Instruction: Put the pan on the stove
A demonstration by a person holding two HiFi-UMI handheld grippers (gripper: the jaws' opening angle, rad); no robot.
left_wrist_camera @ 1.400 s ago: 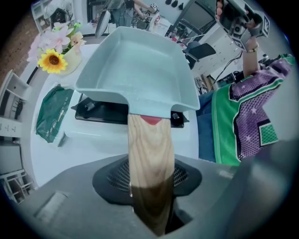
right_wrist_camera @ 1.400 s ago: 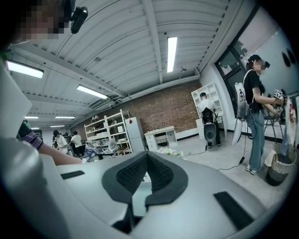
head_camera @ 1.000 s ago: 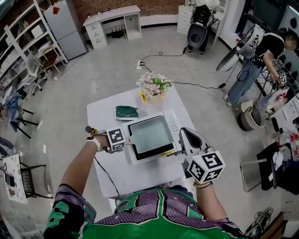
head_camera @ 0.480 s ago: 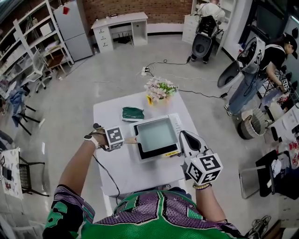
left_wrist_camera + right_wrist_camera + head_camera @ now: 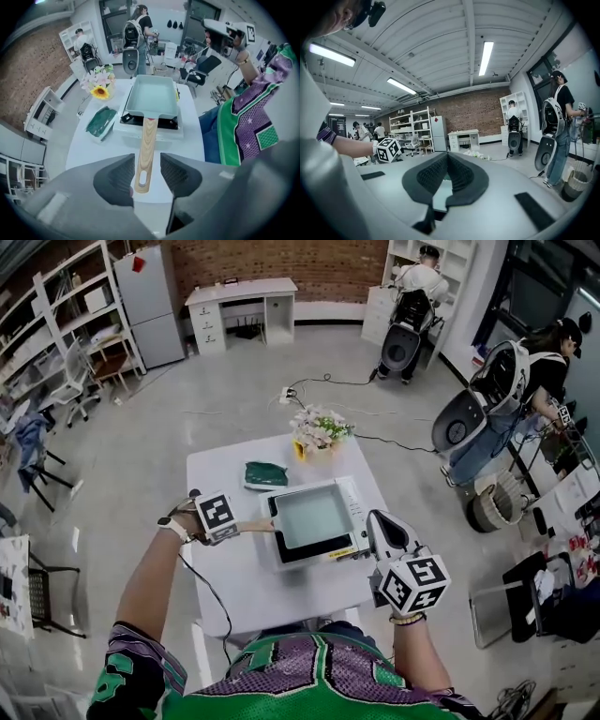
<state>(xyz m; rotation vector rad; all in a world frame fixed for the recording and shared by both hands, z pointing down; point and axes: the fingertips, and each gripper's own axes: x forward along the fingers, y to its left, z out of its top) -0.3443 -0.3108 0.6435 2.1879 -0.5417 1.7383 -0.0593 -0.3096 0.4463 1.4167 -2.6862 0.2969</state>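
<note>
Left hand-held gripper (image 5: 146,165) apparently around pan handle (image 5: 147,138)

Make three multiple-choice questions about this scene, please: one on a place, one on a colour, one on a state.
1. Where is the pan?
A. on the stove
B. on the floor
C. on a shelf

2. What colour is the cloth?
A. red
B. green
C. yellow

3. How do the jaws of the left gripper stand?
A. shut on the flowers
B. apart, one on each side of the handle
C. shut on nothing

Answers:
1 A: the pan sits on top of the stove.
2 B: the cloth beside the stove is dark green.
3 B: a gap shows between each jaw and the handle.
</note>
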